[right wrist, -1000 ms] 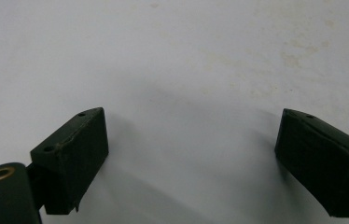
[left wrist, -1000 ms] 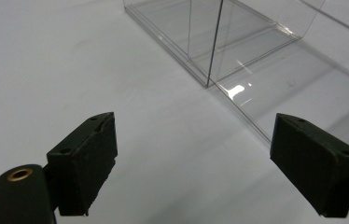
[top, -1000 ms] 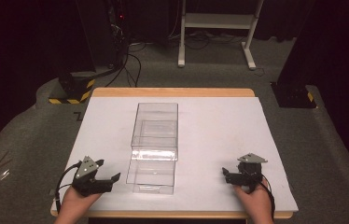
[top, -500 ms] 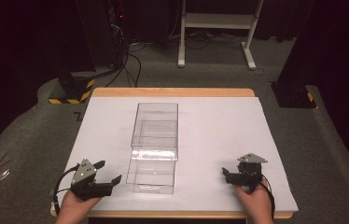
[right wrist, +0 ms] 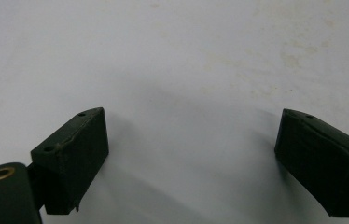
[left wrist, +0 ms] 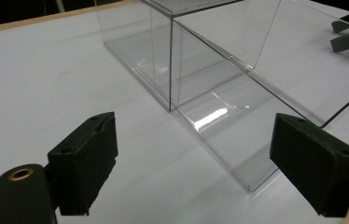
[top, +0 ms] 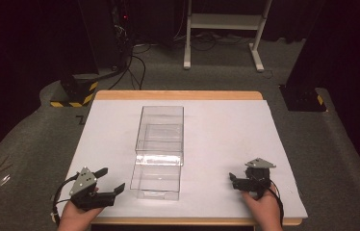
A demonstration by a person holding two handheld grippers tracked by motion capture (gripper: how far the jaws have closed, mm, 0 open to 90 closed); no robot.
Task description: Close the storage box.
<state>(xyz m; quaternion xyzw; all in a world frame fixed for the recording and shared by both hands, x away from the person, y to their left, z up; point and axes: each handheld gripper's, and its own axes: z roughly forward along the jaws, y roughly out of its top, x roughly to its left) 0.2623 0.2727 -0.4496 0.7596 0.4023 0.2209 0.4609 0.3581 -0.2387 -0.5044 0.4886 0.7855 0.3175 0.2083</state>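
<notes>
Gaping wide and empty, the left gripper (top: 105, 186) sits at the lower left of the high view, just beside the near end of the clear plastic box (top: 159, 153), which lies mid-frame on the white table cover (top: 226, 139). The right gripper (top: 240, 181), equally wide and empty, hangs well apart at lower right. A one-sided pinch on a thin, slick wall could probably skid the box or flex it.
</notes>
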